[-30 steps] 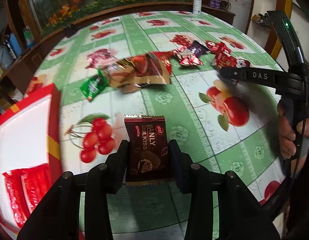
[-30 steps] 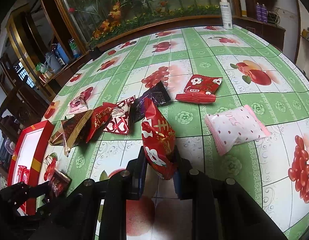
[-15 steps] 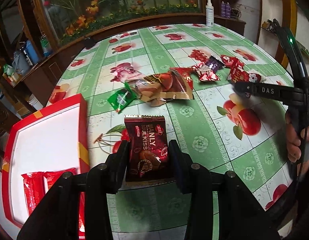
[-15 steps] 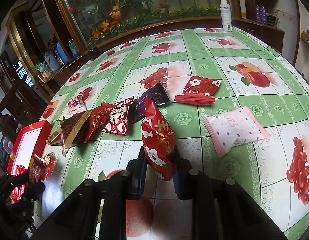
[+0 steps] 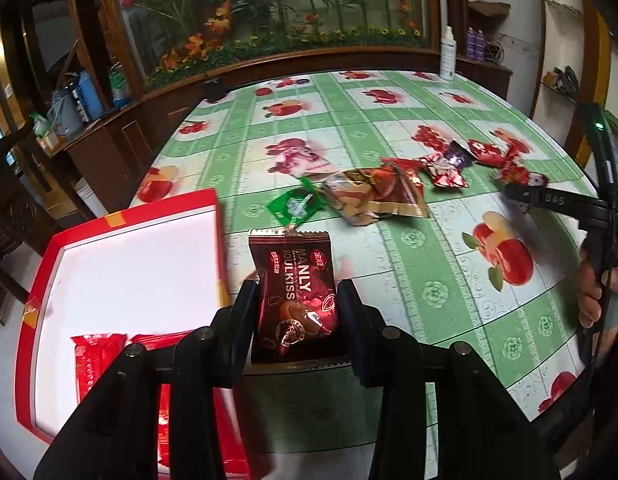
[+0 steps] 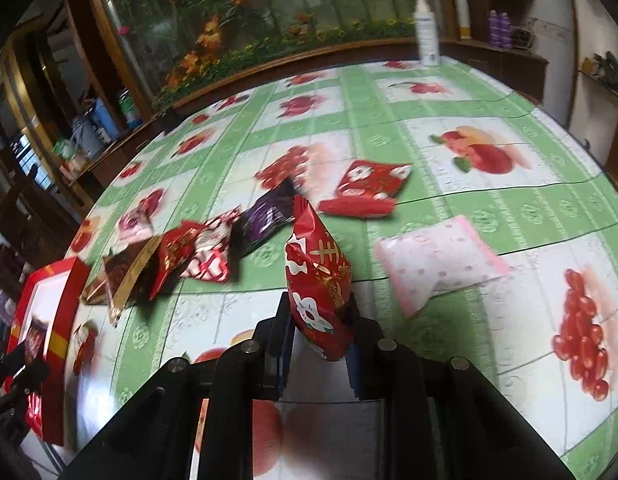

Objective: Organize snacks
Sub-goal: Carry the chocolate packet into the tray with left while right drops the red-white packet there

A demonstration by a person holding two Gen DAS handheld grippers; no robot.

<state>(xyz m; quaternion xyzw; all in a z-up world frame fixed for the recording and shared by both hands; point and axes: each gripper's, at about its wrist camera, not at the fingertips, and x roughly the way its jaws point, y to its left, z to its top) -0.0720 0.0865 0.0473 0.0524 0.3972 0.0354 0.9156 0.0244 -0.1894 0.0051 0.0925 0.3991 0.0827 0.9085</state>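
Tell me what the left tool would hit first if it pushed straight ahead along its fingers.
Probably bare tablecloth just beyond the brown packet it grips; farther along lies the green packet. The red box sits just left of that line, though depth is uncertain.

Glossy foil snack wrappers (image 5: 295,296); shiny plastic tablecloth (image 5: 429,264); matt black plastic gripper (image 5: 297,316).

The left hand-held gripper (image 5: 296,304) tilts downward near the surface's left edge, jaws clamped on a packet, while the right hand-held gripper (image 6: 319,314), in a bare hand (image 5: 595,292), pinches another packet, angled down.
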